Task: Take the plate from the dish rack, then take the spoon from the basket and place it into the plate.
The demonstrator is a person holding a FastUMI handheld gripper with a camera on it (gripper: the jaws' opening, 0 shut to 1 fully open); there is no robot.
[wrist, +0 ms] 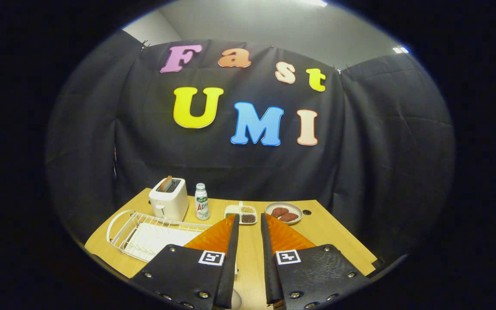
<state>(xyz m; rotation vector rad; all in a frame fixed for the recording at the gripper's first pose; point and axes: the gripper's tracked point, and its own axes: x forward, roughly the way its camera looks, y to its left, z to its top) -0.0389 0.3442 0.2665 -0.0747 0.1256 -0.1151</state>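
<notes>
Draped black cloth (pixel 239 163) closes off the back of the booth, hanging in soft folds behind a smooth, light wooden tabletop (pixel 325 232) with a small dark round hole near its far right edge. Furthest left on the wood lies a white wire dish rack (pixel 144 232), its thin rods curving up into a rounded loop at the left end, with a flat white ribbed tray inside it. Behind the rack stands a glossy white boxy toaster (pixel 169 199) with a brown slice sticking out of its slot, and just right of it an upright small white plastic bottle (pixel 202 201) with a green-and-red label. Next comes a white divided snack dish (pixel 241 213) holding grains and dark bits in separate compartments, then a shallow round grey plate (pixel 283 212) carrying reddish-brown patties. Nearest the camera, the gripper (pixel 249 224) points toward the snack dish; its two ridged, wedge-shaped fingers stand apart with bare wood between them, holding nothing. A pale rounded rim (pixel 236 299), possibly a plate edge, peeks out low between the fingers' bases.
</notes>
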